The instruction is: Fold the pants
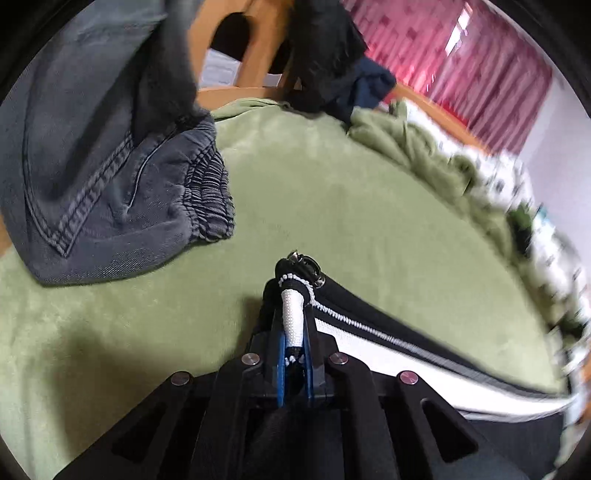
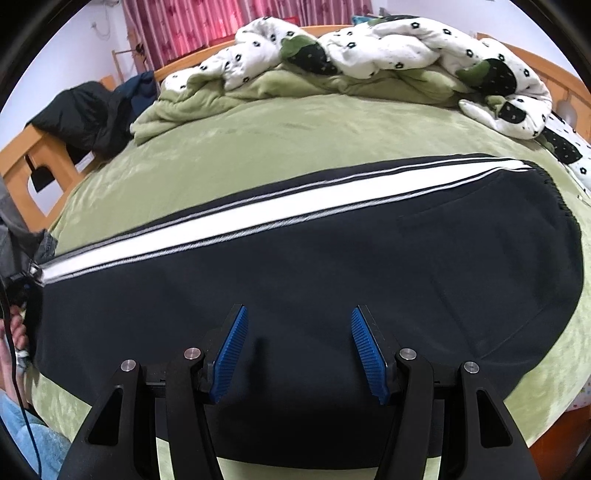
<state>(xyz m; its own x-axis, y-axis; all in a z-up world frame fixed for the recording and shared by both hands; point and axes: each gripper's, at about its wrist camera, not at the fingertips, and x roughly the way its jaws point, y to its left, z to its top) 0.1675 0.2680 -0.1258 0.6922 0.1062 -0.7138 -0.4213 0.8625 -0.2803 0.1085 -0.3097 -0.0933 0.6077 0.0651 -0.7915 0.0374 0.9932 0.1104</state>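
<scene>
step: mid-fold, black track pants with white side stripe (image 2: 295, 266) flat on green fleece bed (image 2: 295, 129) | left tool (image 1: 295, 295) pinching the cuff end | right tool (image 2: 297, 332) spread wide, hovering over them | next: probably carry cuff toward waistband

A bed (image 2: 295, 125) spread with a green blanket fills my right view. At twelve o'clock a white quilt (image 2: 388, 48) with dark flowers lies bunched against the wooden bed frame (image 2: 26, 155). Pink curtains (image 2: 207, 26) hang at eleven o'clock beside a white wall (image 2: 74, 55). Dark clothes (image 2: 85, 114) drape the frame at ten o'clock.
</scene>
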